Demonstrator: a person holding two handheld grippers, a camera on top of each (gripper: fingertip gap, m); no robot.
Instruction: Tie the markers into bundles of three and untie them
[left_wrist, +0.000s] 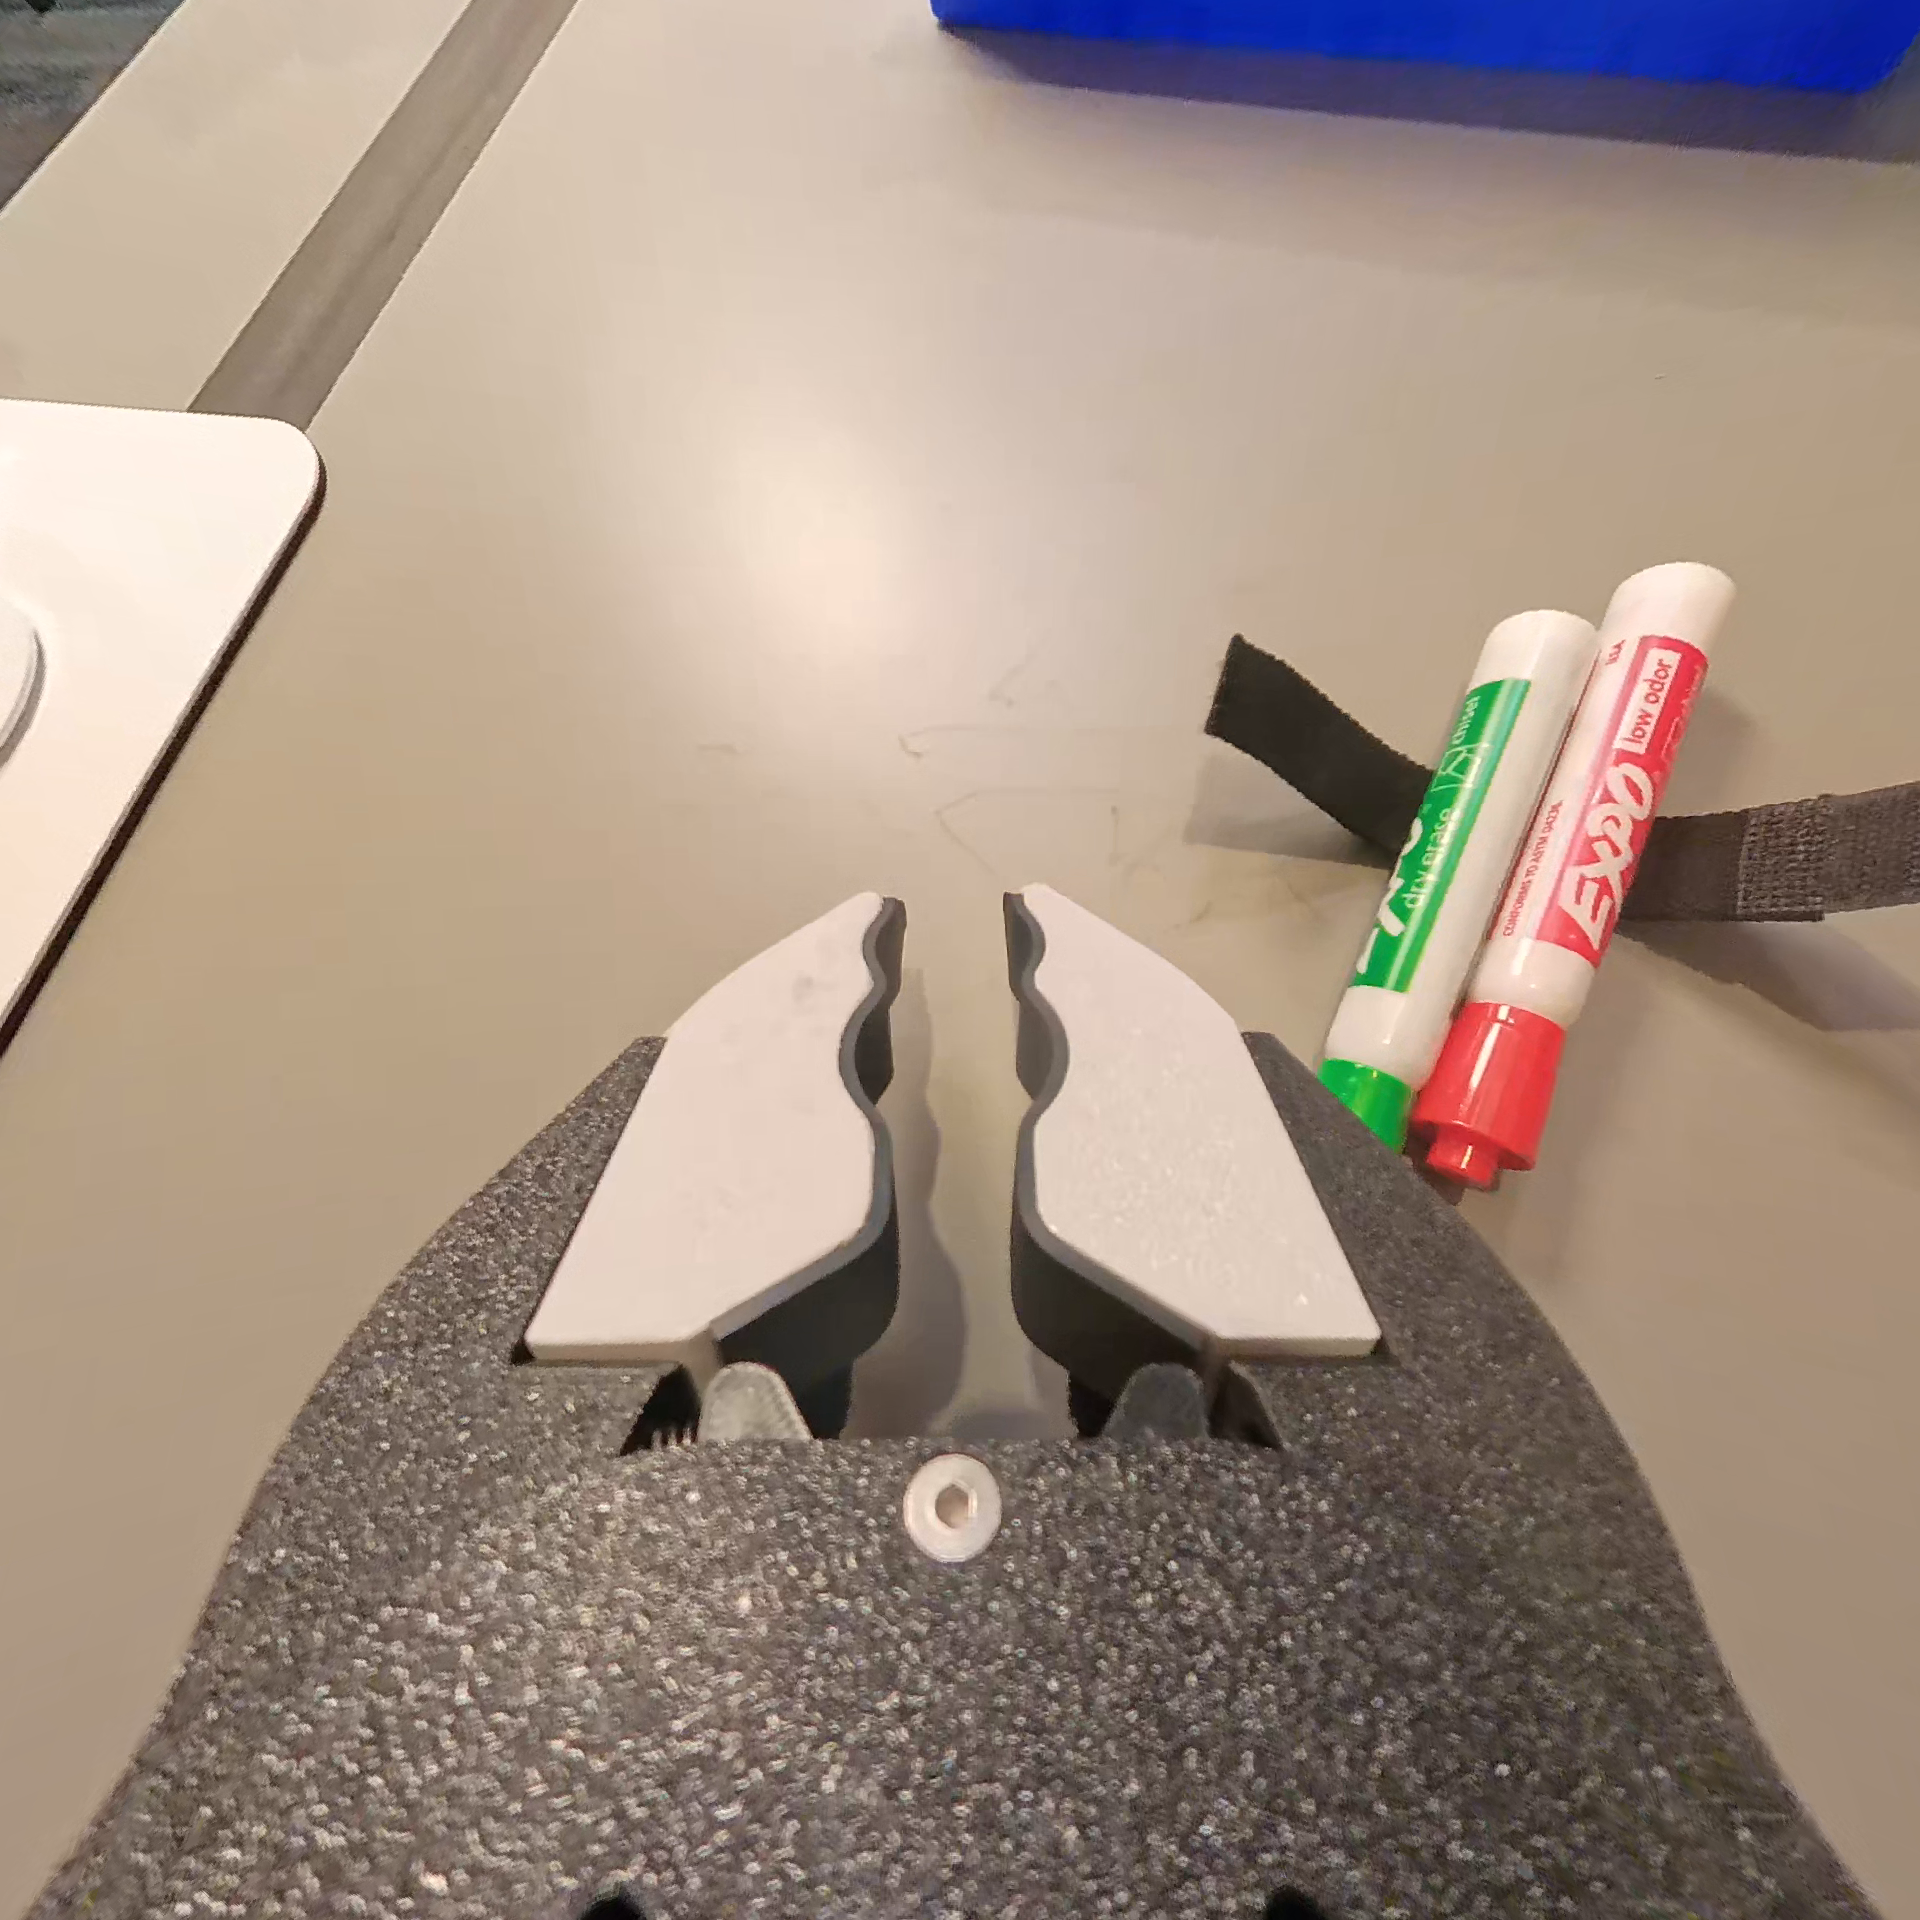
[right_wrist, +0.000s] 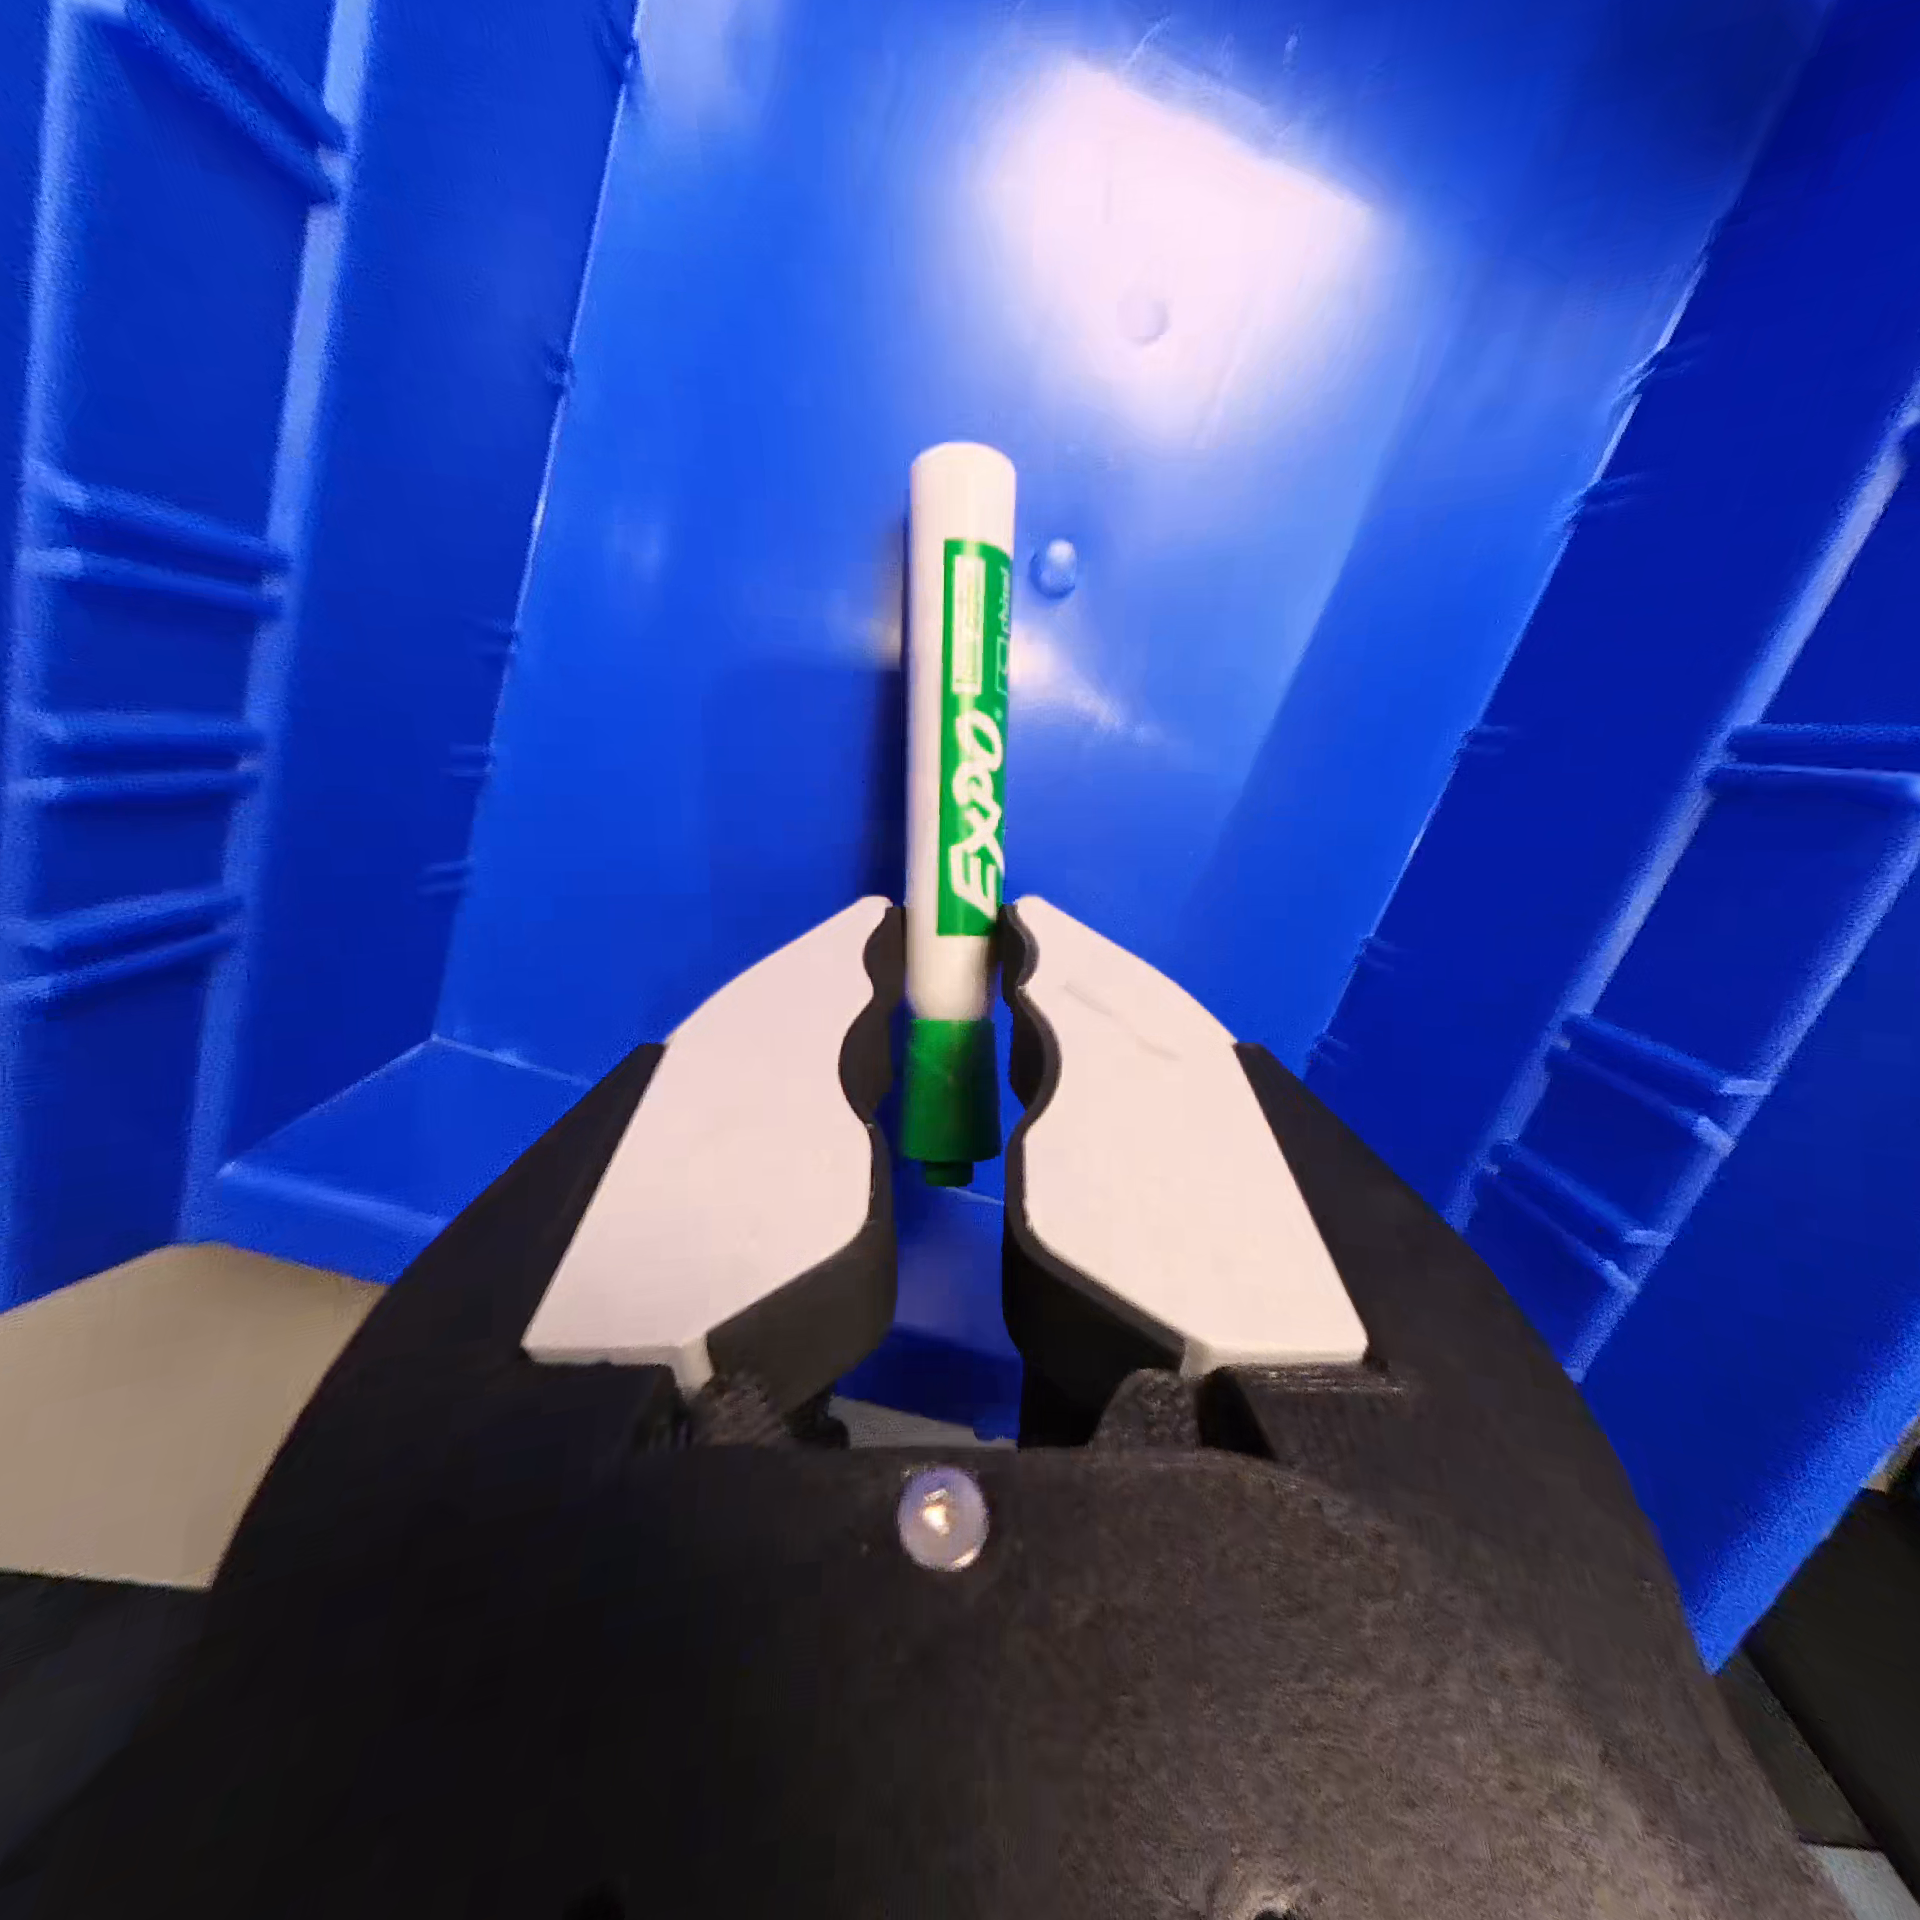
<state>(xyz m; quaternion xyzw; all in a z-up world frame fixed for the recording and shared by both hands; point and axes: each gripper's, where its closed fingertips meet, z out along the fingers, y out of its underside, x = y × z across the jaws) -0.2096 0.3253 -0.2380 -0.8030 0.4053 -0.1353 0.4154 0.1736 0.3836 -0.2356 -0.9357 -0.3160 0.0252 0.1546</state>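
In the left wrist view a green marker (left_wrist: 1439, 847) and a red marker (left_wrist: 1590, 852) lie side by side on the grey table, across a black strap (left_wrist: 1314, 743) whose other end (left_wrist: 1787, 862) runs off to the right. My left gripper (left_wrist: 954, 909) is open and empty, just left of the markers, low over the table. In the right wrist view my right gripper (right_wrist: 951, 914) is shut on a second green marker (right_wrist: 961, 727), holding it lengthwise along the fingers inside a blue bin (right_wrist: 1247, 520).
A blue bin (left_wrist: 1455, 52) stands at the far right of the table. A white board (left_wrist: 135, 623) lies at the left edge. A dark seam (left_wrist: 395, 208) runs across the table at the upper left. The bin's ribbed walls (right_wrist: 156, 727) close in around the right gripper. Across from one pair of fingers to the other is roughly 40 centimetres. The black strap (left_wrist: 1314, 743) lies some 6 centimetres from my left tips, 30 centimetres from my right tips.
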